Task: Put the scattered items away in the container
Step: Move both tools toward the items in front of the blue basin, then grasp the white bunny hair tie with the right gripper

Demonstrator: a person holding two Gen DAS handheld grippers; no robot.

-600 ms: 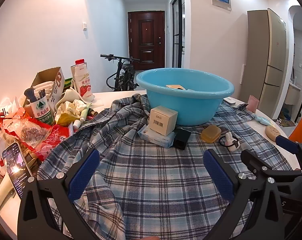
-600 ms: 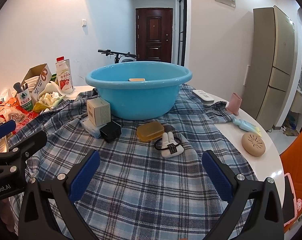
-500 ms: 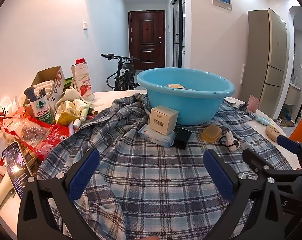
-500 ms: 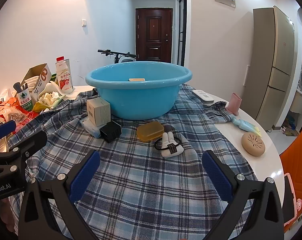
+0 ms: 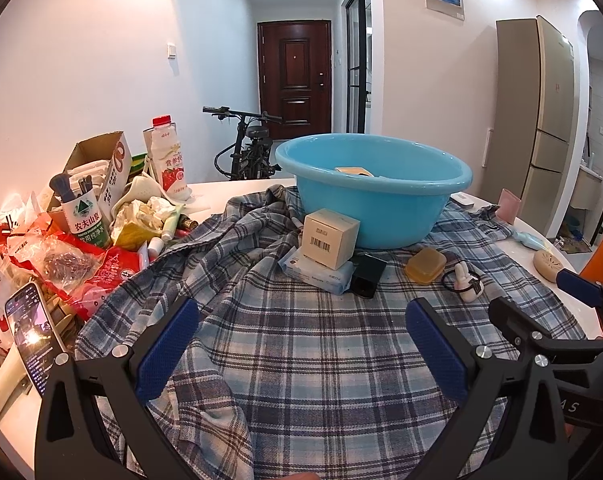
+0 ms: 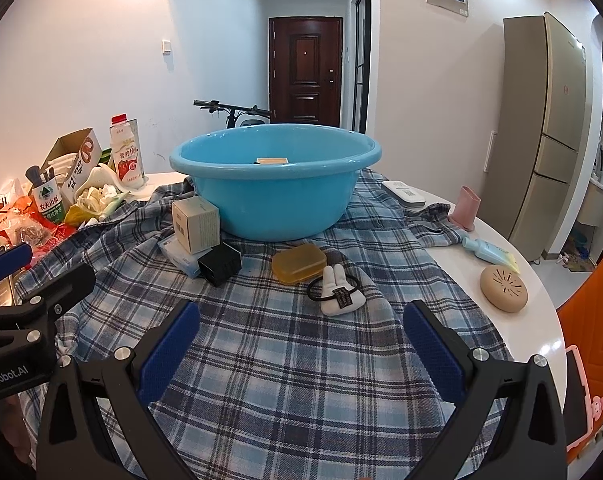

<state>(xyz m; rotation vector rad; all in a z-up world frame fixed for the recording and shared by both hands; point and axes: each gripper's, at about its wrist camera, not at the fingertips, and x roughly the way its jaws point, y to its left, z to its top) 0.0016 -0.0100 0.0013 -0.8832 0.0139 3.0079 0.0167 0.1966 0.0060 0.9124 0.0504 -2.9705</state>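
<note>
A blue basin [image 5: 373,192] [image 6: 275,184] stands on a plaid cloth [image 5: 301,340] and holds a flat tan item [image 6: 272,161]. In front of it lie a cream box [image 5: 330,237] [image 6: 196,223] on a tissue pack [image 5: 317,272], a black box [image 5: 367,270] [image 6: 220,264], an amber case [image 5: 425,265] [image 6: 298,263] and a white rabbit clip with a black hair band [image 5: 467,287] [image 6: 338,290]. My left gripper [image 5: 301,340] and right gripper [image 6: 299,344] are both open and empty, hovering over the cloth short of the items.
Left of the cloth lies clutter: a milk bottle [image 5: 167,156], a cardboard box [image 5: 97,168], red bags [image 5: 61,256], a phone [image 5: 33,336]. On the right sit a beige round case [image 6: 503,288], a tube [image 6: 487,250], a pink cup [image 6: 465,210] and a remote [image 6: 403,193].
</note>
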